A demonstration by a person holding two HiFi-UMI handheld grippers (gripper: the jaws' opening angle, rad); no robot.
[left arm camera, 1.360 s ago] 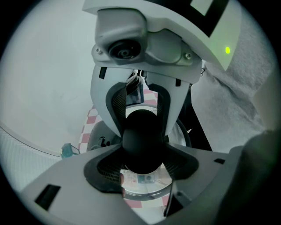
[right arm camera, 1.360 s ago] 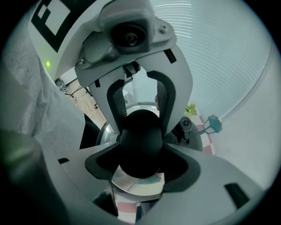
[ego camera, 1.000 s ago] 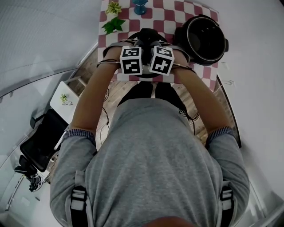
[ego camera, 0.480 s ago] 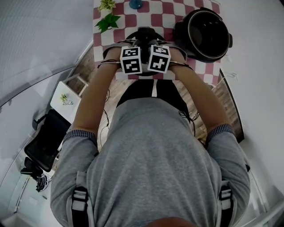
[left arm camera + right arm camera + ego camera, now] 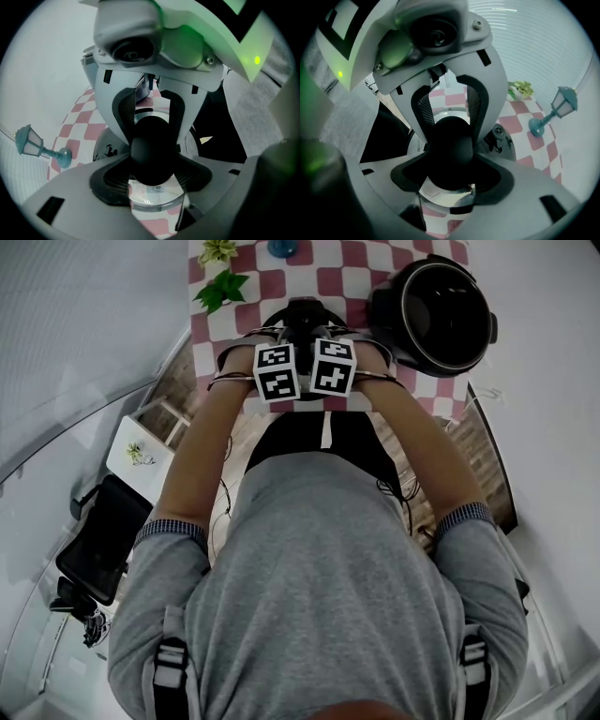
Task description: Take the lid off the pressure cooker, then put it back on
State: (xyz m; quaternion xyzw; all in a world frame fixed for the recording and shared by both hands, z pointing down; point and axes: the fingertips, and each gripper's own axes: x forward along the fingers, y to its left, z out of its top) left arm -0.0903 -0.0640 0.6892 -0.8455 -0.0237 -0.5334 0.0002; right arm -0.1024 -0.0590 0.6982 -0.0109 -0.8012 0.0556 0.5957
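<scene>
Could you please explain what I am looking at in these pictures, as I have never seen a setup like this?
There is no robot here: a person in a grey shirt holds a two-jaw gripper in each hand. The head view comes from a camera on the person's head, looking down. The other two views come from cameras riding on the left gripper and the right gripper, each looking along its own jaws towards the other gripper. On the checked tablecloth stand an open pressure cooker pot, a small plant and a blue toy lamp. Both grippers clasp the black knob of the shiny lid from opposite sides, beside the pot. I cannot tell whether the lid touches the cloth.
</scene>
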